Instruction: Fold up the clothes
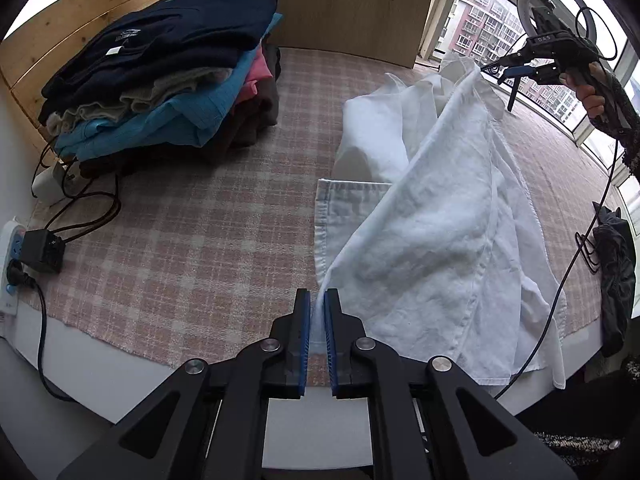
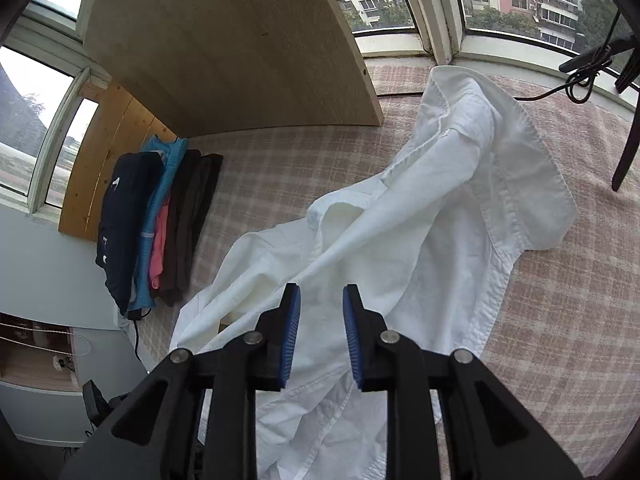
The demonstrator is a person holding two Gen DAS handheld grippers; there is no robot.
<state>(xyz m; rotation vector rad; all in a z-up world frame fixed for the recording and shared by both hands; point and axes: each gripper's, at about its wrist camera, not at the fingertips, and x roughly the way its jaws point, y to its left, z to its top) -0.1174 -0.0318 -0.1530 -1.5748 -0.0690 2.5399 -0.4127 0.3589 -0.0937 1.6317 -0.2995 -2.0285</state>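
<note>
While the left gripper (image 1: 317, 300) has its blue pads pressed together on a thin edge of the white shirt (image 1: 436, 216), the right gripper (image 2: 321, 300) stands with its jaws spread apart, and shirt cloth shows in the gap between them. Whether that cloth touches the right pads cannot be told from the right wrist view. In the left wrist view the right gripper (image 1: 516, 69) appears far off, up beside the top of the shirt, held in a hand (image 1: 590, 94).

The shirt rises from the left gripper's pads as a taut fold and runs away toward the window side, with the rest of it crumpled on the pink checked cloth (image 1: 180, 232) that covers the table. A flat part with a stitched hem (image 1: 344, 196) lies just left of the raised fold. In the right wrist view the shirt (image 2: 420, 216) spreads from the pads outward, its collar end (image 2: 452, 92) farthest off, near the window frame.

Well apart from the shirt, on the left of the table, sits a pile of folded clothes (image 1: 160, 72), dark blue on top, with grey, light blue, pink and brown beneath. Next to it are a power strip (image 1: 10, 256), a black plug block (image 1: 42, 250) and trailing cords. A wooden board (image 2: 224, 40) stands behind the table, and a ring light (image 1: 554, 0) stands by the window.
</note>
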